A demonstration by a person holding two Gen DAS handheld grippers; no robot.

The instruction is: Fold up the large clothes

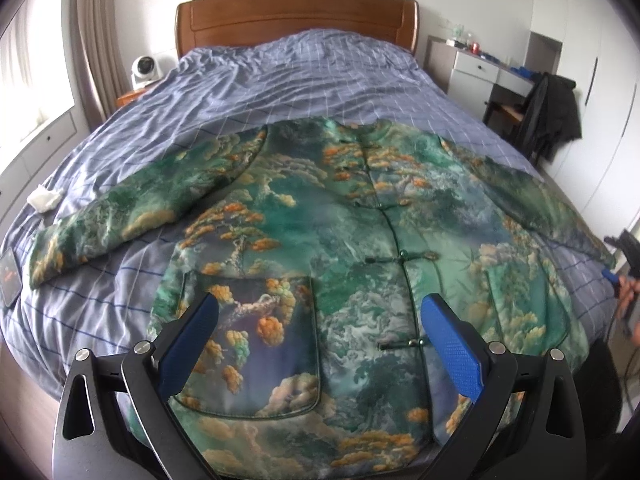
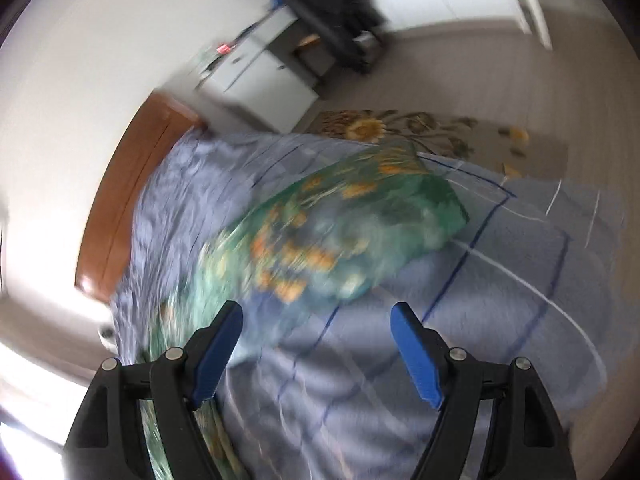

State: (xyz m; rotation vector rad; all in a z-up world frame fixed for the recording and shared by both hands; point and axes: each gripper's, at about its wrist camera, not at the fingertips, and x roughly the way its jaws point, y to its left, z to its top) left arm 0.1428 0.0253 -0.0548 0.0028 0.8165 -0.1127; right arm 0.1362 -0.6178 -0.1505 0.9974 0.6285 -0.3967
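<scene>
A large green jacket [image 1: 320, 240] with orange tree print lies flat, front up and buttoned, on the bed, both sleeves spread outward. My left gripper [image 1: 318, 312] is open above its lower hem, over the left pocket, holding nothing. My right gripper [image 2: 318, 316] is open and empty above the bedcover, just short of the jacket's right sleeve [image 2: 340, 224]; that view is motion-blurred. The right gripper also shows at the far right edge of the left wrist view [image 1: 624, 264], beside the sleeve cuff.
The bed has a blue checked cover [image 1: 280, 80] and a wooden headboard [image 1: 296, 12]. A crumpled white tissue [image 1: 43, 198] and a dark phone [image 1: 9, 276] lie at the bed's left edge. A white desk and chair with a dark coat [image 1: 548, 116] stand right. A floral rug [image 2: 400, 128] lies on the floor.
</scene>
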